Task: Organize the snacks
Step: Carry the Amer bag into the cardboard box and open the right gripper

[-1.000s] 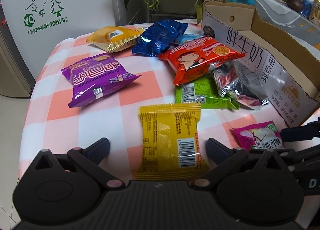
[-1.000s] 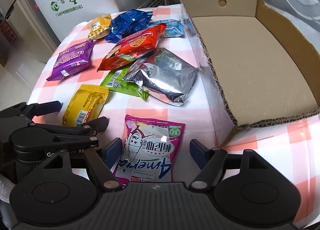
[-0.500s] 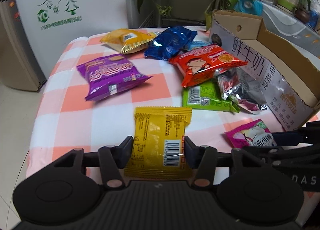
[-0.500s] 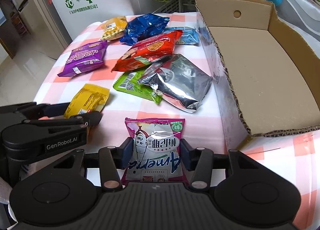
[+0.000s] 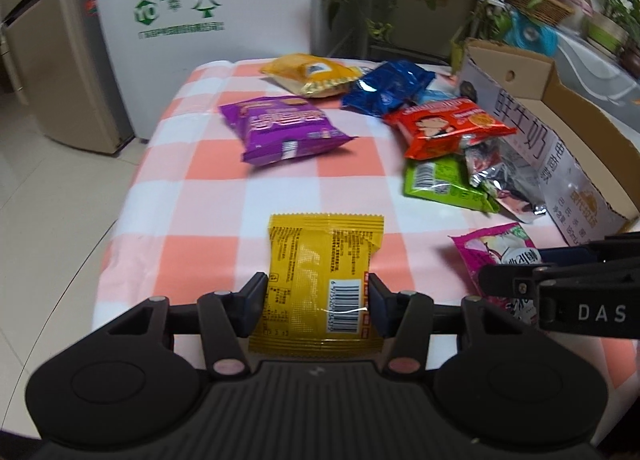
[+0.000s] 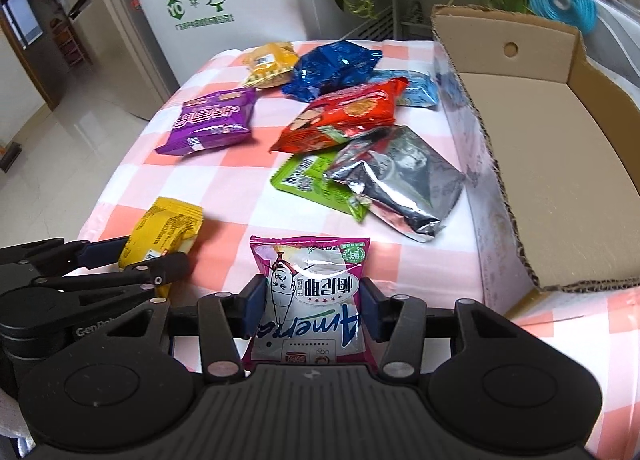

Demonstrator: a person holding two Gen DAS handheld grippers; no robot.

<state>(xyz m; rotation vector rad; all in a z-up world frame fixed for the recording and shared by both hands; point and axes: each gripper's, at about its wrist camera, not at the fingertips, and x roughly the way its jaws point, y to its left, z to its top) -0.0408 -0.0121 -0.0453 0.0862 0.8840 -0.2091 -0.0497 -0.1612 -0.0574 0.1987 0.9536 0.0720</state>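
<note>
Right wrist view shows a checked tablecloth (image 6: 240, 188) in pink and white, with an open cardboard box (image 6: 560, 164) along its right side, its floor bare. Beside the box wall lies a silver packet (image 6: 404, 176), overlapping a green packet (image 6: 308, 180); a red packet (image 6: 344, 112) lies partly on top of both. Farther back sit a blue packet (image 6: 332, 68), a purple packet (image 6: 212, 120) and an orange-yellow packet (image 6: 272, 62). Nearest, the right gripper (image 6: 312, 306) is clamped on a pink packet (image 6: 310, 292), its pads pressing both side edges. Left wrist view shows the left gripper (image 5: 318, 302) clamped on a yellow packet (image 5: 320, 280) in the same way, barcode side up, at the near edge of the cloth, well apart from the box.
</note>
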